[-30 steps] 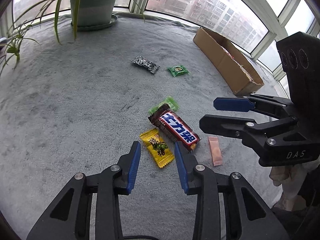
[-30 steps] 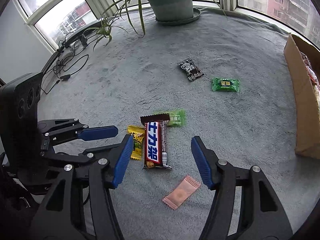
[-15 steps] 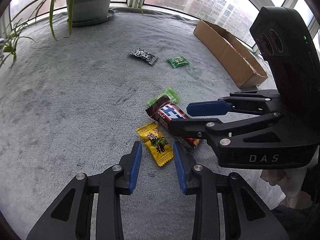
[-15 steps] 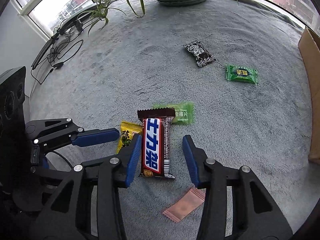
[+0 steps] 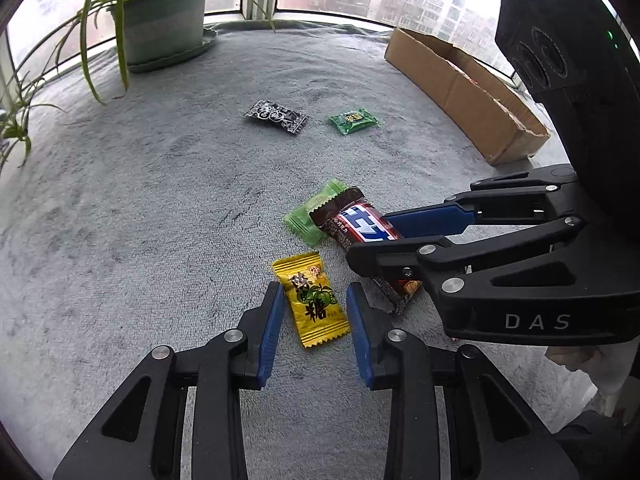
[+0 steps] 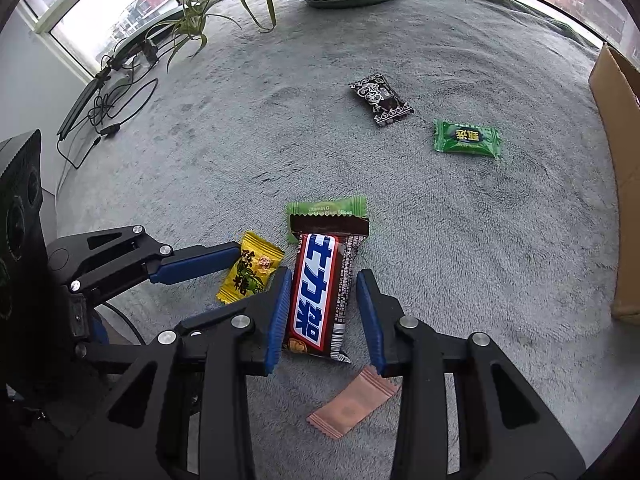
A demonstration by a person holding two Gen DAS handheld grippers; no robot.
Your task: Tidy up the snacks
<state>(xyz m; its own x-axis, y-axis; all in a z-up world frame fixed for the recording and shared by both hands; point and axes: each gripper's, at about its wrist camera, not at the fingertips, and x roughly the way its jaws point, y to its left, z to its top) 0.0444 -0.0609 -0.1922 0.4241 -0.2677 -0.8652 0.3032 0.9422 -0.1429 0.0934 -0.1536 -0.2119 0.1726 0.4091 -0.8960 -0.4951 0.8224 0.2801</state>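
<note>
Grey fleece blanket (image 5: 120, 220) over window ledge; potted plant (image 5: 160, 20), cardboard box (image 5: 460, 88).

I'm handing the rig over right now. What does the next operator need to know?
Left gripper: jaws straddle the yellow candy on the grey blanket; a firm grip is not clear.
Right gripper: jaws have just been closing around the chocolate bar, and a gap shows at one pad, so it is not gripped yet.
Loose on the blanket: light green packet under the bar's far end, black packet, dark green candy, pink sachet.
Cardboard box lies at the far right; its contents are unclear.
Left to do: all six snacks, probably into the box.
</note>
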